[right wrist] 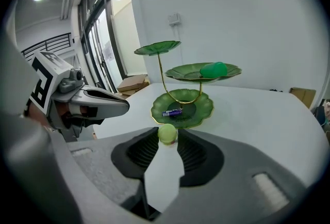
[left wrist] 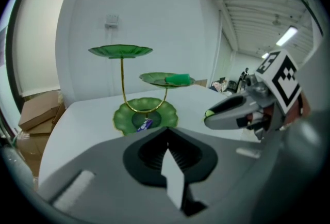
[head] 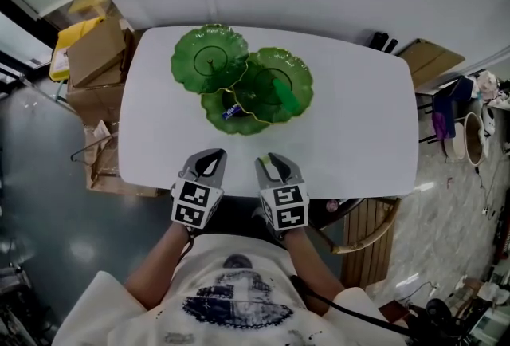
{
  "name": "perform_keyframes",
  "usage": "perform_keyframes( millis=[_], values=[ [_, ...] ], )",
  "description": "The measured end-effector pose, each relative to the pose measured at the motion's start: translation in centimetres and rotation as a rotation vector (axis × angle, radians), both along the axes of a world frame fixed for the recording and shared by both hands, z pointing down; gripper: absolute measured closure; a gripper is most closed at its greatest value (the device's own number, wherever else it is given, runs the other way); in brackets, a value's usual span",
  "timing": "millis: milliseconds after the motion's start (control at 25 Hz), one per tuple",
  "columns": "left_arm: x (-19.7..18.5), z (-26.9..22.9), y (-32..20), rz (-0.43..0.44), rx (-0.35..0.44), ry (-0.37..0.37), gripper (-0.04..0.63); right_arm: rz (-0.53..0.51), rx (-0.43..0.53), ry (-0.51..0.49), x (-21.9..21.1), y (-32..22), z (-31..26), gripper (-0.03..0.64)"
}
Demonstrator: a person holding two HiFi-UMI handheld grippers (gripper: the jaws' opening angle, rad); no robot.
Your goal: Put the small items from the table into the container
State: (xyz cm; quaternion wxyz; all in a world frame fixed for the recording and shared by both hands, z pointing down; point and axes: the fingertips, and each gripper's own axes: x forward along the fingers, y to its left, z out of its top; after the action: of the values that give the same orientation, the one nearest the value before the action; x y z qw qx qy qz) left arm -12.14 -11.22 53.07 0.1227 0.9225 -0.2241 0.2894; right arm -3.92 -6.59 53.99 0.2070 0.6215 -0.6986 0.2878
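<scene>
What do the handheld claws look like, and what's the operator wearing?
Grey tapered shells on left claw and right claw, dark ribbed insides, each topped by a white cube with black square markers. Operator wears a white printed T-shirt; a black cable runs alongside.

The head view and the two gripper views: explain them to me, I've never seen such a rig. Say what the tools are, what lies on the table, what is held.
A person holds a two-jaw tool in each hand: the left gripper and the right gripper. The head view looks down from the person's head; each gripper view looks along that tool's own jaws. On the white table stands a green three-tier dish stand; its bottom dish holds a small blue item, its middle dish a green item. The left jaws are shut and empty; the right jaws grip a small yellow-green ball.
</scene>
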Motion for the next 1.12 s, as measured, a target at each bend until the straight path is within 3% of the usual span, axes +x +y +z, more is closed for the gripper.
perform_keyframes(
  millis=[1120],
  values=[
    [-1.0, 3.1, -9.3, 0.186, -0.066, -0.039, 0.606, 0.081, -0.087, -0.053, -3.7, -10.6, 3.9, 0.503]
  ],
)
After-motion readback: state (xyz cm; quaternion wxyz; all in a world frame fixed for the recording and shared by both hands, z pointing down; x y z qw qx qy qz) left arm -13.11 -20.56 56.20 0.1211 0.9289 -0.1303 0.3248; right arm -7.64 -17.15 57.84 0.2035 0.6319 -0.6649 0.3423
